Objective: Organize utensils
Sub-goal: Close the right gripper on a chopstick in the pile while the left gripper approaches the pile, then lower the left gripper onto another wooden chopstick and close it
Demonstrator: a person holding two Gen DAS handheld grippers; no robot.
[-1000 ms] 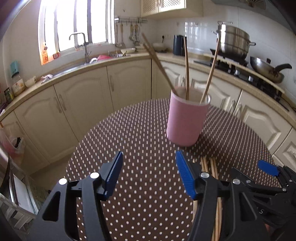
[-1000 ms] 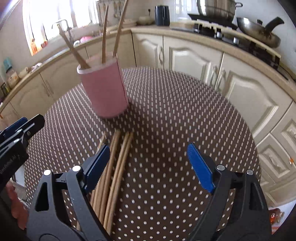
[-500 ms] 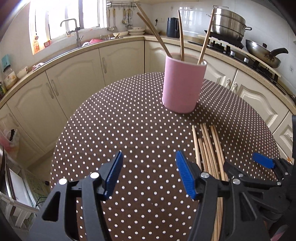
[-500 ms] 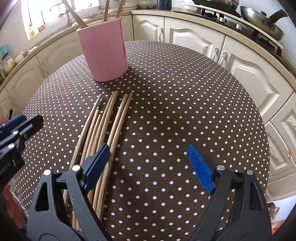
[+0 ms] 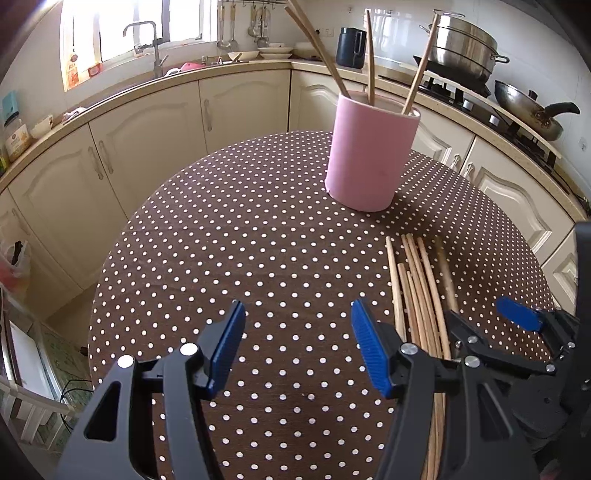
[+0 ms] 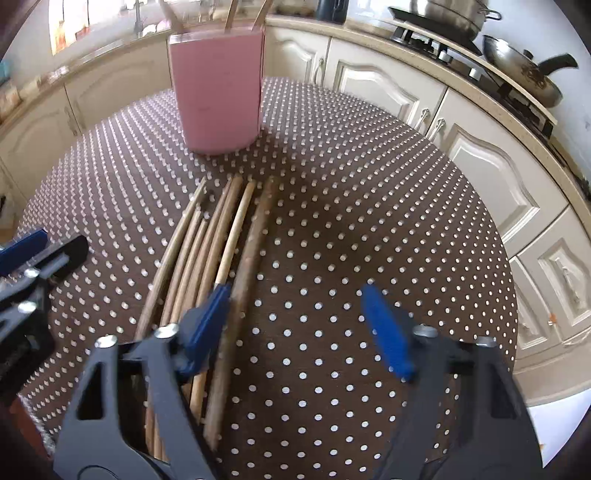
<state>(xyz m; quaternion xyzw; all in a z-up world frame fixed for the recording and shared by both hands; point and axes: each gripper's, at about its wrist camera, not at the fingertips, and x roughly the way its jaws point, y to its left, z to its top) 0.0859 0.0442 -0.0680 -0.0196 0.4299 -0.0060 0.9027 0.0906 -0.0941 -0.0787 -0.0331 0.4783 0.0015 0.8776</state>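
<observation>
Cream cabinets point(image 5: 147, 136) curve round a small kitchen, under a pale worktop with a sink tap point(image 5: 147, 40) below a bright window point(image 5: 129, 26). On the hob point(image 5: 454, 86) stand a steel stockpot point(image 5: 463, 46) and a dark wok point(image 5: 524, 107); a dark kettle point(image 5: 349, 42) sits in the corner beside stacked bowls. An orange packet point(image 5: 72, 70) on the sill and a jar point(image 5: 14, 133) at far left carry print too small to read.

Nearer, a round counter point(image 5: 258, 240) wears a brown cloth with white dots. A pink holder point(image 5: 369, 155) stands upright towards its far side, with four wooden chopsticks leaning out of it. The loose chopsticks point(image 6: 207, 251) lie side by side on the cloth nearer than the holder, apart from it, pointing roughly towards it.

The left tool point(image 5: 297, 345) hangs over bare cloth beside the bundle, its blue pads moderately apart with nothing between them. The right tool point(image 6: 301, 325) is over the near part of the bundle, jaws closing: its left pad lies over the sticks, the right-most stick sits just inside it, and the right pad is over bare cloth, so nothing is gripped. That view is blurred.
</observation>
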